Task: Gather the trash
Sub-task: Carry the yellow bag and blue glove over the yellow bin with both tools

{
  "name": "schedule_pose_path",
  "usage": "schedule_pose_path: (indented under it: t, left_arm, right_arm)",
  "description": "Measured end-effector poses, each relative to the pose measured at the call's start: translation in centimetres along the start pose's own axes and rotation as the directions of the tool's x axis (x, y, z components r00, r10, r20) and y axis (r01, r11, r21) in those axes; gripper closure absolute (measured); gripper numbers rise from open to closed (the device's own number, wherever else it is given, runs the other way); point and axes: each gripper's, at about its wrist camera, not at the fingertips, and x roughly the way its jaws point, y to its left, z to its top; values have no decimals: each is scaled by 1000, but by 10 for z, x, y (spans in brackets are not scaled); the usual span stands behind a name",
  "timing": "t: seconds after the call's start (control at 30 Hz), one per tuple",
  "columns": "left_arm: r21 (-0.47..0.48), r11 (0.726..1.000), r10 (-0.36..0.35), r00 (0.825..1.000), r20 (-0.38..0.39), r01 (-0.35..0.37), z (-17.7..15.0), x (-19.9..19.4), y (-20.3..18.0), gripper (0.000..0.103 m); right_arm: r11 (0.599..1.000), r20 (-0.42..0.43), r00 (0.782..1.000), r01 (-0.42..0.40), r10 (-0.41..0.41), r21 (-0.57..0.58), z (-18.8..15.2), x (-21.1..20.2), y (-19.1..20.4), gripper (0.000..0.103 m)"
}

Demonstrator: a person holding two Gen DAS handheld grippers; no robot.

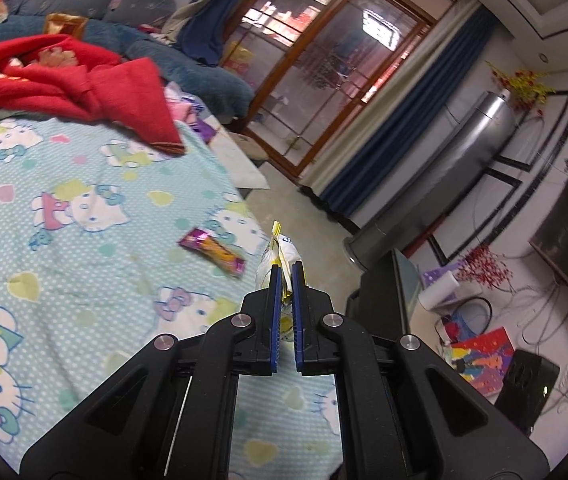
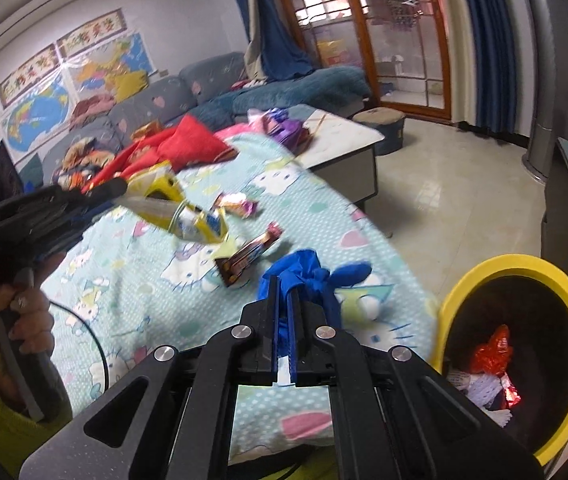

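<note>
My left gripper (image 1: pixel 286 270) is shut on a yellow and white snack bag (image 1: pixel 280 254), held above the Hello Kitty sheet (image 1: pixel 84 280). The same bag shows in the right wrist view (image 2: pixel 188 216), hanging from the left gripper (image 2: pixel 120 190). My right gripper (image 2: pixel 284 284) is shut on a crumpled blue glove (image 2: pixel 308 276), above the sheet's edge. A purple and orange wrapper (image 1: pixel 212 250) lies on the sheet. A brown candy bar wrapper (image 2: pixel 250 254) and a pink wrapper (image 2: pixel 240 204) lie there too. The yellow-rimmed trash bin (image 2: pixel 524 264) stands at right, holding red and white trash.
A red blanket (image 1: pixel 64 76) and a blue sofa (image 1: pixel 188 64) lie behind the sheet. A white low table (image 2: pixel 348 136) and a round stool (image 2: pixel 384 124) stand on the tiled floor. A silver tower unit (image 1: pixel 444 176) and a black cabinet (image 1: pixel 384 292) stand at right.
</note>
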Motion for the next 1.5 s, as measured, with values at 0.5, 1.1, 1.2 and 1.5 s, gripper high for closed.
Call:
schedule_pose_path:
  t: [0.5,1.1,1.2,1.5]
  left_arm:
    - [118,988,-91,993,-74,100,-26,18,-56,101]
    - [243,955,-131,976,-173,171,-63,47,-107,101]
    - [262,948,-135,973,-186,181,-70,51,-116,101]
    - [314,926,-138,963,-231,208,-87,68,-140,101]
  right_arm:
    - [986,81,991,93,-105,142,9,-31,-57,100]
    - [950,99,977,157,-189,269,2,-54,-111,100]
    - [941,88,975,172,-206,292,-1,-56,-121,100]
    - [913,54,970,202,-236,355,-12,-58,-146,100]
